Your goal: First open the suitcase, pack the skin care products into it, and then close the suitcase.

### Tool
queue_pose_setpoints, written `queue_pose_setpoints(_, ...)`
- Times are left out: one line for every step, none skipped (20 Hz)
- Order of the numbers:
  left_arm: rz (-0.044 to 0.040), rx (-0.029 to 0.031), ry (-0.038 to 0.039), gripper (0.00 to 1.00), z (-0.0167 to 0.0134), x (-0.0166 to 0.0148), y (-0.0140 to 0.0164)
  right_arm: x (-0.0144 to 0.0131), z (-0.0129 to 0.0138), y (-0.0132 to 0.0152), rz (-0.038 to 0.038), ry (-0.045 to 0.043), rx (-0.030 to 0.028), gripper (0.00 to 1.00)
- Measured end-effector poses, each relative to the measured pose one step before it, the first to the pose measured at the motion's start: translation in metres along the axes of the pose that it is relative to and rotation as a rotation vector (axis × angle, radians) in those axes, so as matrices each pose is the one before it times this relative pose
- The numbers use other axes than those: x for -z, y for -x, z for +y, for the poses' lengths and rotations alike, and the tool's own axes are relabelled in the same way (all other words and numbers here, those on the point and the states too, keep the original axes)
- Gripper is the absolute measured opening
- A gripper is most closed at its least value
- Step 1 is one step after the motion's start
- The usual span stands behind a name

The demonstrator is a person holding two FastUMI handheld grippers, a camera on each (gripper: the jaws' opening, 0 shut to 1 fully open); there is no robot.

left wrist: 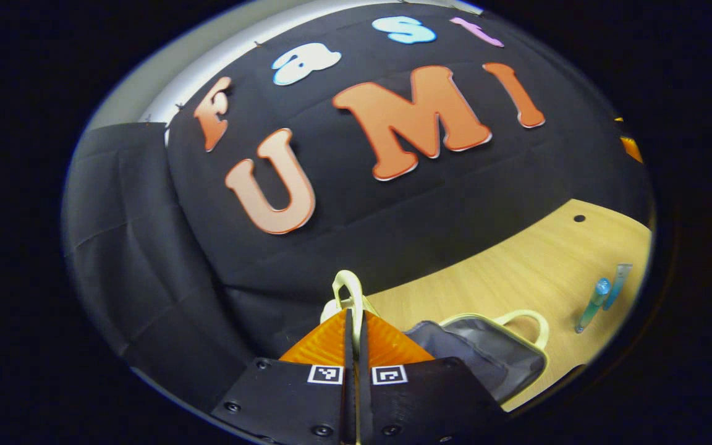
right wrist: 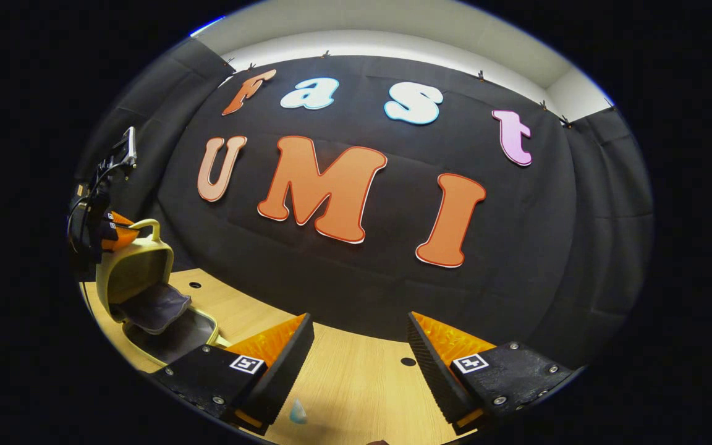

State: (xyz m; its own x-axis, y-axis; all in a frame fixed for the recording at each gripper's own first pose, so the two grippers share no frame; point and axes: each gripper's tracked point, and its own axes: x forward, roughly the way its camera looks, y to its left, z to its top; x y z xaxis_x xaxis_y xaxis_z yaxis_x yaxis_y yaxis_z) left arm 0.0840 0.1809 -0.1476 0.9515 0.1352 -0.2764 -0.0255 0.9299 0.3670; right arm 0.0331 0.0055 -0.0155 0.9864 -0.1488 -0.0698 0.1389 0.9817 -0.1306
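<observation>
My left claw [left wrist: 353, 321] is pressed together on the pale handle [left wrist: 348, 290] of the suitcase lid [right wrist: 136, 266], both fingers pinching the loop. In the right gripper view the lid stands raised, tilted back above the suitcase's lower half [right wrist: 177, 337], and grey lining [right wrist: 155, 309] sags between the two halves. The suitcase sits on the wooden worktop [right wrist: 356, 383], close to the booth's black cloth wall.

My right claw [right wrist: 359, 346] is spread wide and holds nothing, hovering over bare worktop well to the side of the suitcase.

Beside the suitcase, on the side away from the wall, two slim blue tubes [left wrist: 603, 303] of skin care product stand upright, touching or nearly so.

I judge the suitcase small, light and soft-sided; its lid may flop shut if I release the handle. The tubes look light, smooth and easy to tip, so I would take one around its middle, squeezing gently.
</observation>
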Motion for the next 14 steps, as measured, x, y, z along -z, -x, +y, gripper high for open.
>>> queue_pose_setpoints(-0.00249, -0.01975, -0.00482, 0.02, 0.00992, 0.00274, -0.00342, -0.00148, 0.00324, -0.00097, -0.00087, 0.0007, -0.00429, 0.95)
queue_pose_setpoints(0.00666, -0.01902, 0.00348, 0.02, 0.01235, 0.00581, -0.00104, -0.00149, 0.00294, -0.00149, -0.00294, -0.00029, -0.00401, 0.95)
queue_pose_setpoints(0.00934, -0.01708, 0.0059, 0.03, 0.00898, 0.00624, -0.00075, -0.00154, 0.00319, -0.00129, -0.00035, -0.00139, -0.00765, 0.95)
queue_pose_setpoints(0.00693, -0.02001, 0.0036, 0.02, 0.01262, 0.0082, -0.00088, -0.00128, 0.00295, -0.00201, -0.00186, -0.00004, -0.00453, 0.95)
queue_pose_setpoints(0.00709, -0.01607, 0.00007, 0.02, 0.01085, 0.00705, -0.00353, -0.00144, 0.00165, -0.0015, -0.002, 0.00119, -0.00367, 0.95)
queue_pose_setpoints(0.00291, -0.00805, -0.00371, 0.03, 0.00967, 0.00736, -0.00609, -0.00153, 0.00208, -0.00202, -0.0007, 0.00217, -0.0027, 0.95)
queue_pose_setpoints(0.00657, -0.00443, 0.00165, 0.03, 0.00863, 0.00907, -0.00741, -0.00174, 0.00212, -0.001, -0.00202, 0.00027, -0.00387, 0.95)
queue_pose_setpoints(0.01074, -0.01449, -0.00356, 0.03, 0.00939, 0.00903, -0.00714, -0.00109, 0.00235, -0.00198, -0.0006, 0.00019, -0.00391, 0.95)
queue_pose_setpoints(0.01392, -0.02082, -0.00621, 0.03, 0.01106, 0.00955, -0.0078, -0.00099, 0.00108, -0.00119, -0.0005, 0.00202, -0.00015, 0.95)
queue_pose_setpoints(0.01342, -0.01979, -0.00359, 0.02, 0.01208, 0.0126, -0.00791, -0.00073, 0.00172, -0.00116, 0.00096, 0.00039, -0.0012, 0.95)
queue_pose_setpoints(0.01803, -0.0137, 0.00498, 0.03, 0.00892, 0.01011, -0.00673, -0.00109, 0.00353, -0.0008, -0.00041, 0.00035, -0.00209, 0.95)
queue_pose_setpoints(0.01622, -0.0169, 0.00432, 0.03, 0.00743, 0.00988, -0.00562, -0.00048, 0.0019, 0.00011, 0.00097, 0.00265, -0.00178, 0.95)
queue_pose_setpoints(0.00423, -0.0555, -0.01763, 0.03, 0.01452, 0.004, -0.00509, 0.00122, 0.00081, -0.00071, 0.00385, 0.00492, 0.00079, 0.95)
queue_pose_setpoints(0.02103, -0.03954, -0.01881, 0.14, 0.01605, 0.01132, -0.00162, 0.0003, 0.00104, 0.00038, 0.00285, 0.00505, 0.00296, 0.95)
